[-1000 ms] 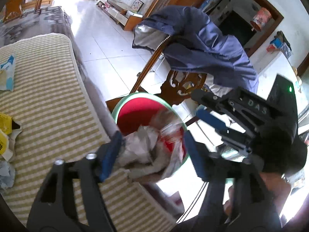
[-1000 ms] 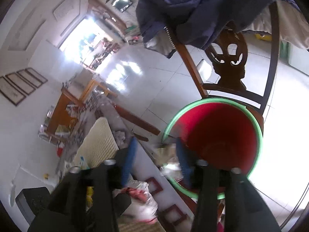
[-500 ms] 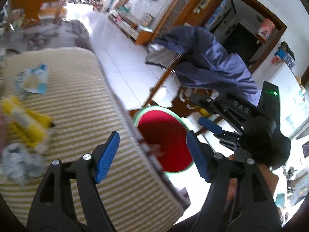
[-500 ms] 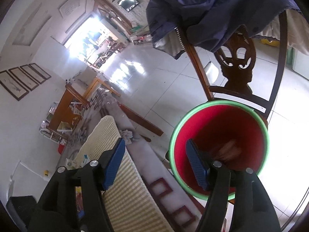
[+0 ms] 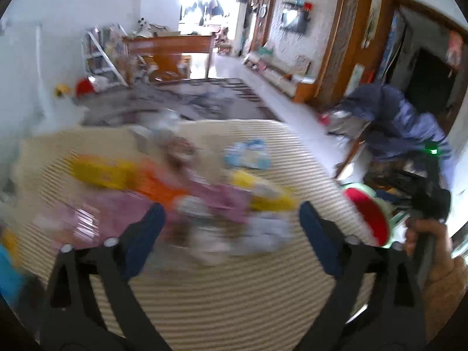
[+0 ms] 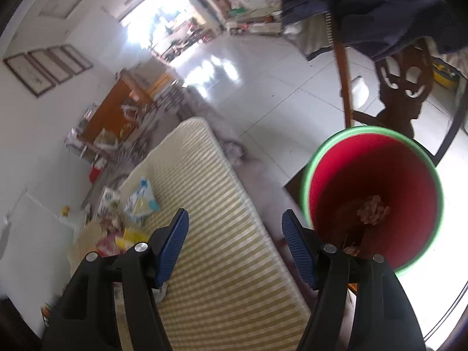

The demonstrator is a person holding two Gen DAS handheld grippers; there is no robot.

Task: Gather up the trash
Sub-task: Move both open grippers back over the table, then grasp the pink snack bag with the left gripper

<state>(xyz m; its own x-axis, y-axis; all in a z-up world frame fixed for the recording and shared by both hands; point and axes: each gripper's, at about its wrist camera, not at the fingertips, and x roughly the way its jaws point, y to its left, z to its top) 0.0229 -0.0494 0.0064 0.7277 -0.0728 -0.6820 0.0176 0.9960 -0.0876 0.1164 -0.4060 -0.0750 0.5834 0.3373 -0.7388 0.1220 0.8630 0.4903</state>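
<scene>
Wrappers (image 5: 204,193) lie blurred in our left wrist view, strewn on the striped table (image 5: 234,301) ahead of our left tongs (image 5: 231,225), whose jaws have just been opening and stand wide and empty. We judge them light, soft and crinkly, best pinched across a bunched middle. A second ago these tongs held crumpled paper over the red bin (image 5: 368,219). From the right wrist view, our right tongs (image 6: 234,234) gape partly, empty, beside that bin, where crumpled scraps (image 6: 371,210) now lie.
</scene>
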